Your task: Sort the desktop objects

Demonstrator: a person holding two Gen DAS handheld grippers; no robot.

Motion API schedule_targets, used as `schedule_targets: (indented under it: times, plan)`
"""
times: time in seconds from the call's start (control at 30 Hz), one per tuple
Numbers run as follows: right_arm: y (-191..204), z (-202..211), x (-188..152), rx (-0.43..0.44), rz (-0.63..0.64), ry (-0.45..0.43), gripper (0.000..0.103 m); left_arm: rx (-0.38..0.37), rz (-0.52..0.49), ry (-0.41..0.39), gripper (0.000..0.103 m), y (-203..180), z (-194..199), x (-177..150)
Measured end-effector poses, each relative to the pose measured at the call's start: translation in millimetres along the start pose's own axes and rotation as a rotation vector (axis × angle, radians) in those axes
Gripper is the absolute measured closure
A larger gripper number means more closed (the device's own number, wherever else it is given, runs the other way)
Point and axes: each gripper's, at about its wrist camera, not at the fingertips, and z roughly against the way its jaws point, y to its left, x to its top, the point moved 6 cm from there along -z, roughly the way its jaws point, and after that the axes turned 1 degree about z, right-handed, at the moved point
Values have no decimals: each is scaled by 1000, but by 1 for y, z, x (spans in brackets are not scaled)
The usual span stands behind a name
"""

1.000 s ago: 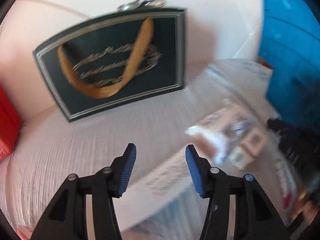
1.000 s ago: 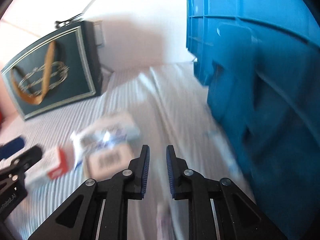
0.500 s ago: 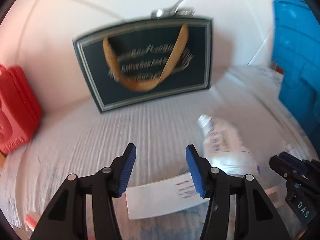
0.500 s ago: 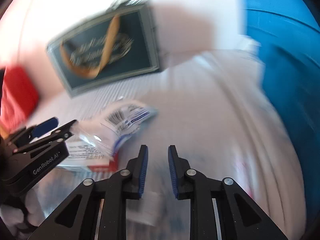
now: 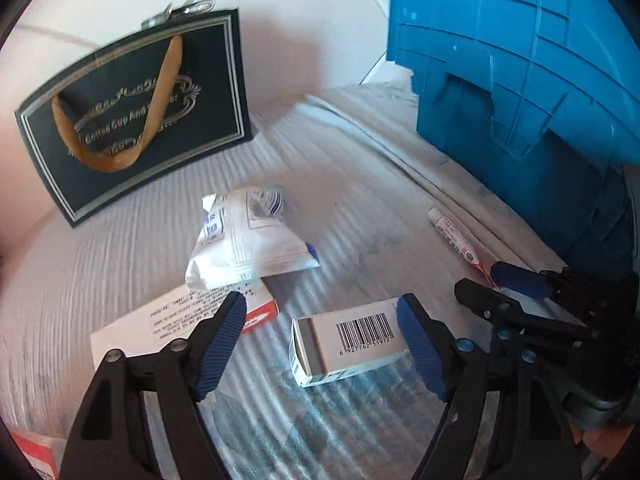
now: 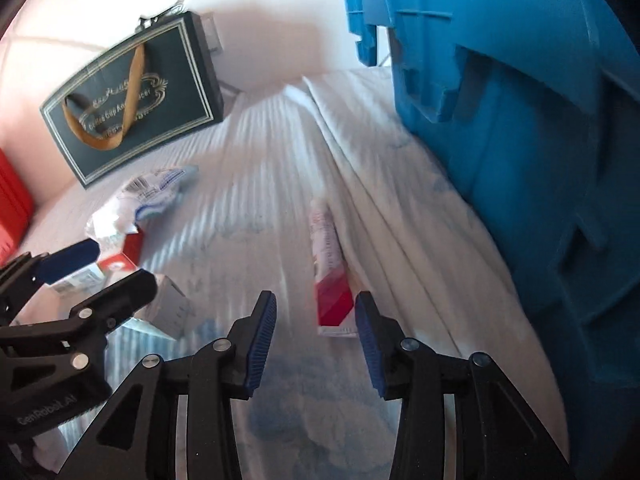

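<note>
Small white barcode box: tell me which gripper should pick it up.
Left. The left gripper, whose jaws have just been opening, is open with the small white barcode box between them, untouched. The right gripper lines up on the red-and-white tube instead.

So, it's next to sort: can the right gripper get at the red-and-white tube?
Probably yes. The right gripper is open, its jaws have just been opening, and the tube lies flat just ahead with nothing on it; the blue crate stands off to the side.
</note>
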Motion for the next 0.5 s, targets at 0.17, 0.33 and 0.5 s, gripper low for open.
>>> schedule_targets:
  times: [0.17,0.33,0.5]
  plan:
    - [12,7,-7,51,65,21,77,-20,15,26,25,7,12,-13]
    - [20,18,-17,93,78,33,78,33,41,53,25,20,13,-28]
    - [26,23,-1,90,91,-20,78,89,64,59,25,30,8,-31]
